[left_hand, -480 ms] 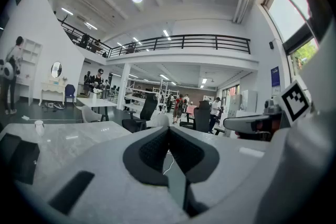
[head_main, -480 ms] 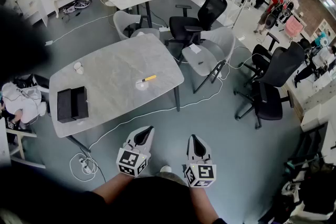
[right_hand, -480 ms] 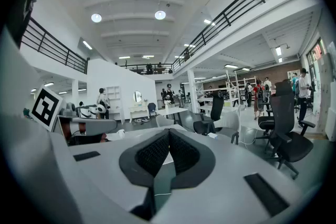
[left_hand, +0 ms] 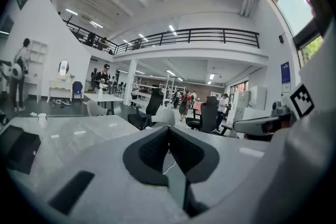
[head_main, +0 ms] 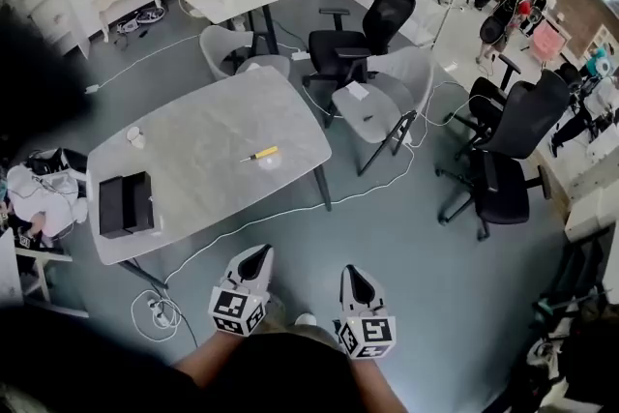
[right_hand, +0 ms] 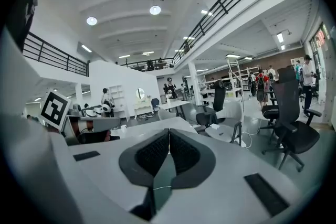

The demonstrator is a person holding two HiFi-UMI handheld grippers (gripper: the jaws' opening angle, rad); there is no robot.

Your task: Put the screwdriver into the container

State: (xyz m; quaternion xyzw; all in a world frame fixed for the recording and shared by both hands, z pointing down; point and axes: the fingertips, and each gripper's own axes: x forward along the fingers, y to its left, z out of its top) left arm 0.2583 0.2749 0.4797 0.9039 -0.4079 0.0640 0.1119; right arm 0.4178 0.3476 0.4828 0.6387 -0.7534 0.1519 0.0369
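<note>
Across an open stretch of workshop floor (head_main: 387, 227), well apart from the grey bench (head_main: 193, 135), a person holds the left claw (head_main: 255, 253) and the right claw (head_main: 357, 274) low and close to the body, side by side, both aimed toward the bench. Each claw is clenched on nothing, its dark pads pressed together; with no object in reach, they look simply carried at rest ahead of an approach.

On the bench, the screwdriver (head_main: 258, 154) lies flat near the far-right end, just beside a small pale round object (head_main: 270, 162). Its long axis runs diagonally across the top: the yellow handle sits toward the bench's right end, while the thin dark shaft points back toward the left end. That is where the black container (head_main: 126, 204) stands, close to the edge and well apart from the tool. By the look of it, the task has not begun: the screwdriver is untouched and must be carried most of the bench's length.
</note>
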